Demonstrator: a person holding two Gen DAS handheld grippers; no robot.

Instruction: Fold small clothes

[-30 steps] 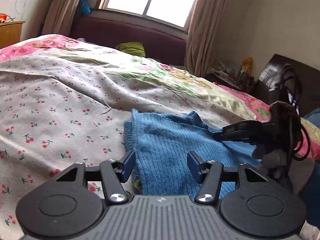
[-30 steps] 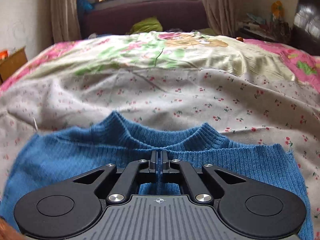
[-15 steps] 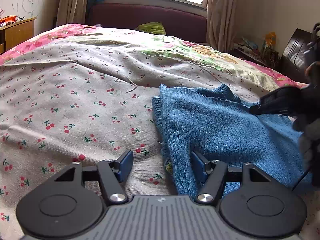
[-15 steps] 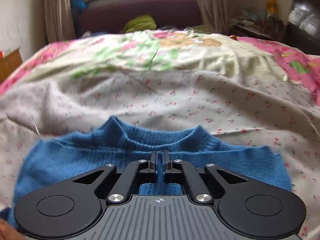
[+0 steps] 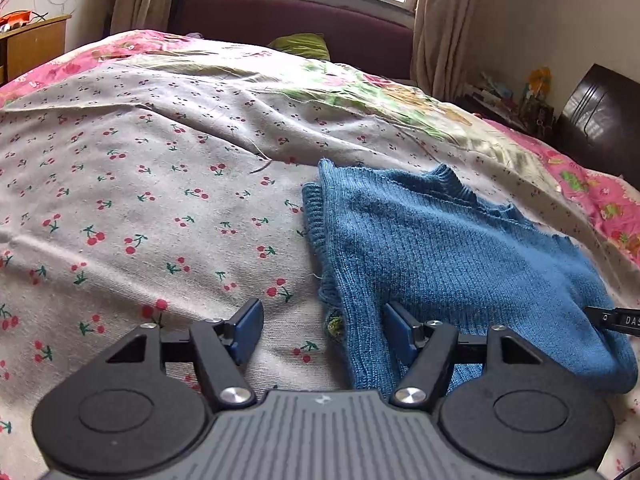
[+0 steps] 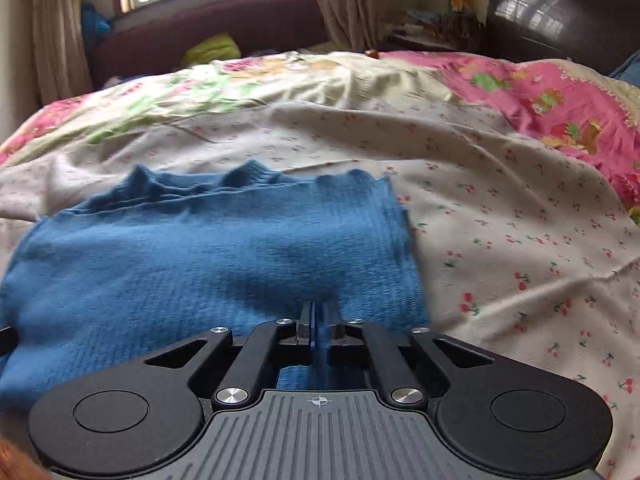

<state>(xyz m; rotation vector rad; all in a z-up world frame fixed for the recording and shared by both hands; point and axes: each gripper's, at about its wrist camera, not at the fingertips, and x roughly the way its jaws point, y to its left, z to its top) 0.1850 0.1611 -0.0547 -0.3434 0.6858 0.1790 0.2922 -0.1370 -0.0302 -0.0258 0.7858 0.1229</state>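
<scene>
Right claw (image 6: 319,330) pinches the near edge of the blue sweater (image 6: 208,256) lying on the bed (image 6: 500,220); left claw (image 5: 322,334) gapes wide straddling its side edge, so a one-sided pull may skew the fold.

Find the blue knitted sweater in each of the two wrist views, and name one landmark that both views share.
Left wrist view: the blue knitted sweater lies right of centre on the cherry-print sheet.
Right wrist view: the sweater fills the left and centre.
Shared landmark: the green cushion below the window.
</scene>
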